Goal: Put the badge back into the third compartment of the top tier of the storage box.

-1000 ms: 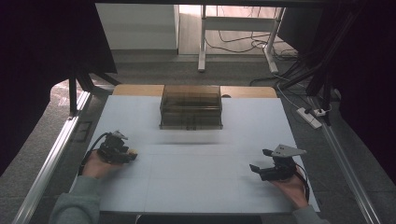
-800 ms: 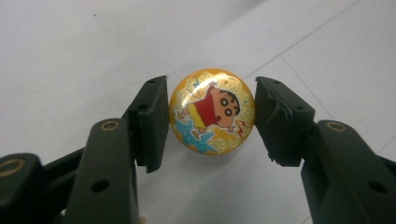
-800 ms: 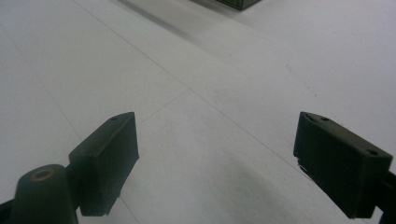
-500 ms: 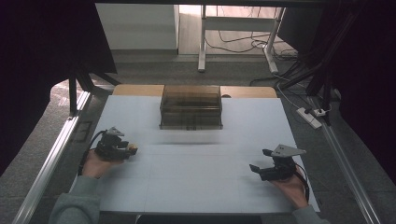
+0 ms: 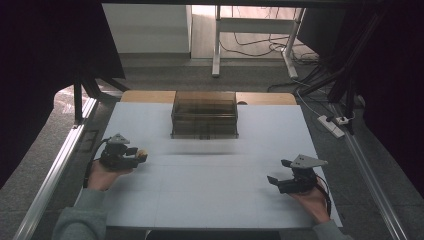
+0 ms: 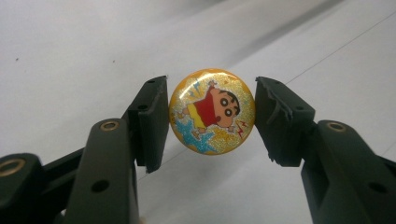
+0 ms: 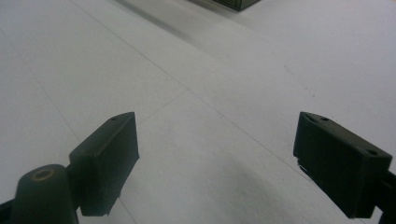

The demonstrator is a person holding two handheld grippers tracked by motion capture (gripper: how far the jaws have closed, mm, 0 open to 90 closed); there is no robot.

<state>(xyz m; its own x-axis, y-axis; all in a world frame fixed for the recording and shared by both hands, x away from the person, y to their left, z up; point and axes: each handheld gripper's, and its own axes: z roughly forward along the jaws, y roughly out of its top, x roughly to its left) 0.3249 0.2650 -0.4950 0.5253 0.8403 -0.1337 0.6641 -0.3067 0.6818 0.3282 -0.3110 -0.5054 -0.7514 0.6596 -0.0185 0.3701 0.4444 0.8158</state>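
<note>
High view: the left gripper (image 5: 135, 156) has drifted slightly toward the box (image 5: 204, 114), carrying the badge (image 5: 142, 153) closer to it; the right gripper (image 5: 280, 172) has stayed put, well right of the box, low over the table (image 5: 210, 185)

Left gripper view: jaws clamp the badge (image 6: 212, 111) edgewise, above the table

Right gripper view: jaws wide apart, nothing between, box corner (image 7: 233, 3) far ahead

Yellow glittery cartoon badge (image 6: 212, 112), smoky-brown box (image 5: 204, 114)
</note>
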